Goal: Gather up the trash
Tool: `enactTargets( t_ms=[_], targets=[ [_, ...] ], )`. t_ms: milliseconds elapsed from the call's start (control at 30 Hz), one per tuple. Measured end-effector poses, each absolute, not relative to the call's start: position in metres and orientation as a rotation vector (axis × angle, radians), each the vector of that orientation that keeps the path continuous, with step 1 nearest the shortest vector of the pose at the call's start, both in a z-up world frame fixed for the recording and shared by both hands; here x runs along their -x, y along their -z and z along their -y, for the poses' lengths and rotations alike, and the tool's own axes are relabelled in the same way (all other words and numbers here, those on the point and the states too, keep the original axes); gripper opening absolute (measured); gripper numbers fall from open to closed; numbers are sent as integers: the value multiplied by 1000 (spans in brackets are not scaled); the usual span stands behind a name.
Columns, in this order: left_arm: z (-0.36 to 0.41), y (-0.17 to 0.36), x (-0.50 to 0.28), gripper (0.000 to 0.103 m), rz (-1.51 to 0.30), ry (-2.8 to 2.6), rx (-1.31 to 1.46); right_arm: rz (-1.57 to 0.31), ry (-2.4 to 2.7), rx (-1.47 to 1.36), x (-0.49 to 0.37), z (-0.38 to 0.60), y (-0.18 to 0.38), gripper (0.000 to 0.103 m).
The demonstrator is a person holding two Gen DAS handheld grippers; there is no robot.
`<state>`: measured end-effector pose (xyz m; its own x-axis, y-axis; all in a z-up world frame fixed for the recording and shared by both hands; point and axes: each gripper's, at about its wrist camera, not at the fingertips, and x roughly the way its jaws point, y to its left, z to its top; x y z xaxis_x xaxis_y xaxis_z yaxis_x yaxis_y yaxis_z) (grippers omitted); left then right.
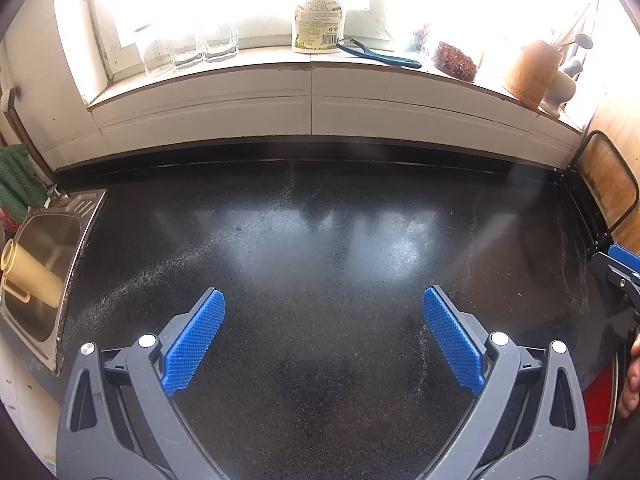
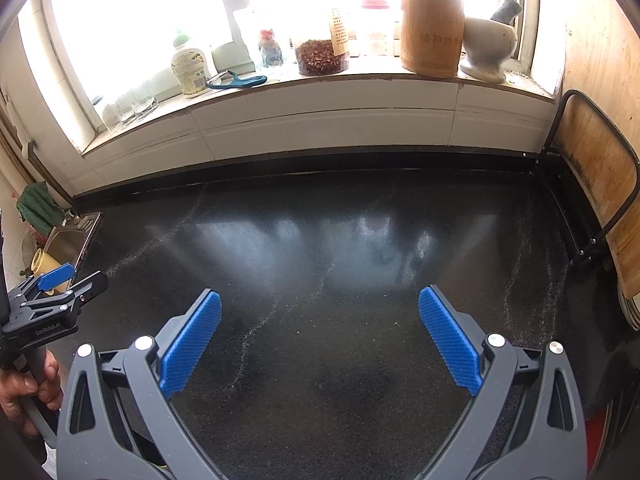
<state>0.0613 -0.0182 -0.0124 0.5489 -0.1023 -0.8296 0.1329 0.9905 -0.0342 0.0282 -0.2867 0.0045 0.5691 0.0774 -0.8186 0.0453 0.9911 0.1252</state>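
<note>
My left gripper (image 1: 323,300) hangs open over the dark speckled countertop (image 1: 320,240), nothing between its blue pads. My right gripper (image 2: 320,300) is open too, over the same countertop (image 2: 340,240), and holds nothing. The left gripper (image 2: 56,280) also shows at the left edge of the right wrist view, held by a hand (image 2: 28,388). The right gripper (image 1: 618,268) peeks in at the right edge of the left wrist view. No piece of trash shows on the counter, only faint pale streaks and tiny crumbs (image 2: 396,323).
A steel sink (image 1: 40,264) with a yellow mug (image 1: 28,276) lies at the left. The windowsill holds glasses (image 1: 192,50), a soap bottle (image 1: 319,24), a teal peeler (image 1: 376,54), a jar of dried chillies (image 2: 322,56), a wooden utensil holder (image 2: 432,32) and a mortar (image 2: 488,48). Cutting boards (image 2: 600,184) lean in a rack at the right.
</note>
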Motion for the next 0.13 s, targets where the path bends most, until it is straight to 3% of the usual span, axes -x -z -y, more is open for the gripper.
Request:
enactTargets(
  t_ms=[133],
  targets=[
    [16, 19, -66, 96, -995, 143, -26, -975, -15, -138, -31, 289, 2, 96]
  ],
)
